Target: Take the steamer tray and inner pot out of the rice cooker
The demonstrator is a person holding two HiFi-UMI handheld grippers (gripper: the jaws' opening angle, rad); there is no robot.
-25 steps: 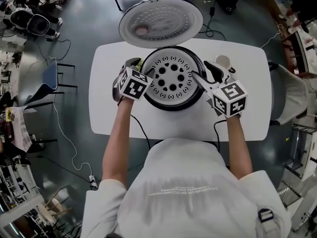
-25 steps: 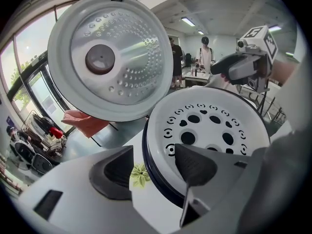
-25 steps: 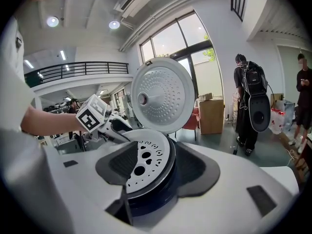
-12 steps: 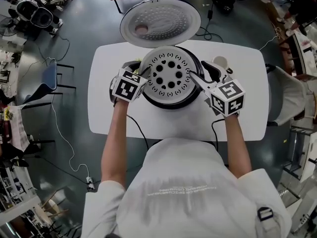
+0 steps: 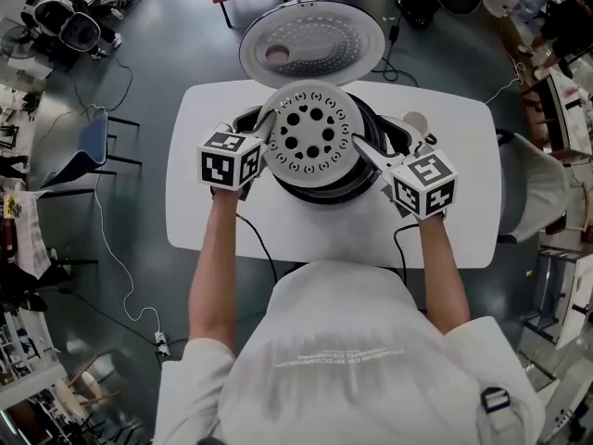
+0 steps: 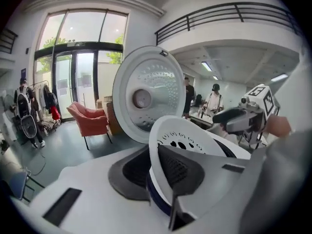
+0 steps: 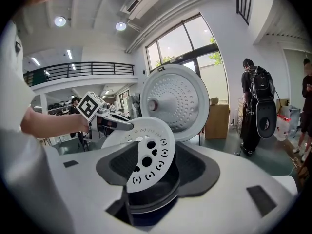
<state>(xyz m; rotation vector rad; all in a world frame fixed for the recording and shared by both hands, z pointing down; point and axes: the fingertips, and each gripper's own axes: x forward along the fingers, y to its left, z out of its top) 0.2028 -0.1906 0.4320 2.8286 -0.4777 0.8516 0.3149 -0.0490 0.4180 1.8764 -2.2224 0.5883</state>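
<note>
The rice cooker [image 5: 320, 193] is set on the table [image 5: 213, 221], with its lid [image 5: 312, 44] raised behind it. The steamer tray [image 5: 310, 137] is held tilted above the cooker's opening, with the left gripper [image 5: 262, 133] on its left edge and the right gripper [image 5: 359, 145] on its right edge.

A white rounded-rectangle counter [image 5: 463, 221] stood on a grey floor [image 5: 139, 44], with a small round whitish object [image 5: 416, 117] toward its far right. A blue-grey chair [image 5: 93, 145] stood near its left end. A salmon-red armchair [image 6: 90, 121] sat by tall glass doors [image 6: 73, 82]. A person with a black backpack [image 7: 256, 106] stood near a cardboard box [image 7: 217, 118].
</note>
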